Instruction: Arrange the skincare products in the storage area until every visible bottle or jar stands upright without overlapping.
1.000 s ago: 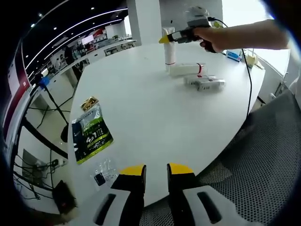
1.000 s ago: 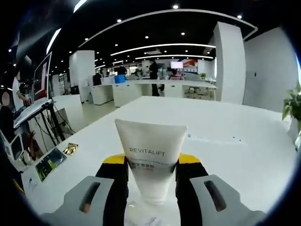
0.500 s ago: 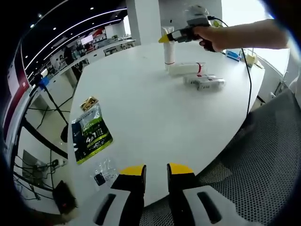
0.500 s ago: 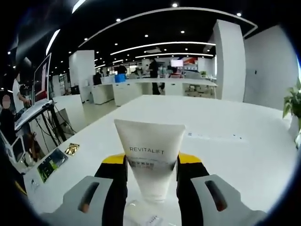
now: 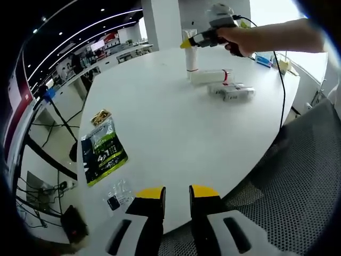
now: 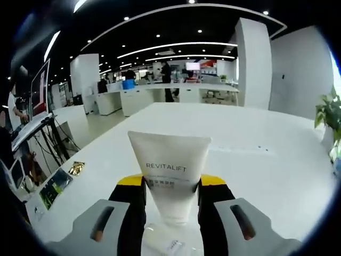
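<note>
Left gripper view
Left tool (image 5: 177,193): its yellow-tipped jaws rise at the near edge of the desk, a narrow gap between them, nothing held.
Desk (image 5: 176,128): white and rounded; it is the landmark for all that follows.
Snack pouch (image 5: 103,150): dark with green print, lying flat near the desk's left edge.
Gold packet (image 5: 100,116): small, just beyond the snack pouch, farther from the left tool.
Clear sachet (image 5: 116,196): flat on the desk just left of the left tool's jaws.
Right tool (image 5: 187,44): at the far side of the desk, held by a person's hand (image 5: 233,40), its yellow tips closed about the Revitalift tube.
Revitalift tube (image 5: 191,55): white, standing upright on the far part of the desk, cap end down.
Lying tube (image 5: 211,77): white with a red band, on its side on the desk, just beside the upright tube.
Lying products (image 5: 232,93): white pieces flat on the desk, just nearer than the lying tube; how many, I cannot tell.
Cable (image 5: 281,80): black, running from the hand across the desk's right edge.
Mesh chair (image 5: 287,202): grey, at the desk's near right.

Right gripper view
Right tool (image 6: 171,184): jaws closed on the lower part of the Revitalift tube (image 6: 170,178), one on each side.
Tube's position: upright over the desk (image 6: 250,176), wide crimped end on top, printed name facing the camera.
Snack pouch (image 6: 54,186): flat at the desk's left edge, the gold packet (image 6: 76,168) just beyond it.
Plant (image 6: 327,118): green leaves past the desk's right edge.
</note>
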`<state>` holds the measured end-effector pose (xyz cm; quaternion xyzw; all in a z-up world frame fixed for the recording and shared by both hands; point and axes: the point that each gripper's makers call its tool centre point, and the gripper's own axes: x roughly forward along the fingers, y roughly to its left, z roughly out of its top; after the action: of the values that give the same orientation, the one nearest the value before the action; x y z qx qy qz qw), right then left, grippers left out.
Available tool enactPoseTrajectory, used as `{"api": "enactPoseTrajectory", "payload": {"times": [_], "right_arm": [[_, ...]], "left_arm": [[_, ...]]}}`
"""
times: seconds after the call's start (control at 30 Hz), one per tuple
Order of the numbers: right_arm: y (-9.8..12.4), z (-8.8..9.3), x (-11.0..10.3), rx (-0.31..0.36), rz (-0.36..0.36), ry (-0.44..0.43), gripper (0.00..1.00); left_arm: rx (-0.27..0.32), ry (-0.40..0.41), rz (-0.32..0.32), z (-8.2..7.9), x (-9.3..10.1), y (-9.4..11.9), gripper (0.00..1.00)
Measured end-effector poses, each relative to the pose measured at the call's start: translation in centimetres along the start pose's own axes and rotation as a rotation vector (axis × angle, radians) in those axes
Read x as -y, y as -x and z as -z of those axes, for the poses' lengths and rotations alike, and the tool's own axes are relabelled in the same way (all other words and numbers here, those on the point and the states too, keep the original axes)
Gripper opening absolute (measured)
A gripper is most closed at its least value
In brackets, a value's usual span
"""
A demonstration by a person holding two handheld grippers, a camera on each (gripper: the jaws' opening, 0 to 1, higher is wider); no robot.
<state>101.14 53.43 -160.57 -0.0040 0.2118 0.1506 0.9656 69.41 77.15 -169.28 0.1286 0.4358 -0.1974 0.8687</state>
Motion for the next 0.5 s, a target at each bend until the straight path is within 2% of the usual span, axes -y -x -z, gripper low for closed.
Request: {"api": "enactPoseTrajectory", "payload": {"times": [0.1, 0.27, 0.37, 0.5], "right_arm": [[0.1, 0.0, 0.1, -0.001, 0.031, -0.019, 0.34], [-0.1, 0.1, 0.1, 0.003, 0.016, -0.03, 0.35], [0.4, 0.2, 0.1, 0.014, 0.002, -0.055, 0.47], [1.9, 0.8, 0.0, 0.015, -0.037, -0.057, 0.5]], "left_arm": [[-0.002, -0.002, -0.002, 0.0, 0.0, 0.0, 0.18], [-0.001, -0.003, -0.003, 0.0, 0.0, 0.1, 0.18], [-0.001, -0.005, -0.001, 0.0, 0.0, 0.1, 0.18], [-0.001, -0.007, -0.001, 0.0, 0.0, 0.1, 0.18]]}}
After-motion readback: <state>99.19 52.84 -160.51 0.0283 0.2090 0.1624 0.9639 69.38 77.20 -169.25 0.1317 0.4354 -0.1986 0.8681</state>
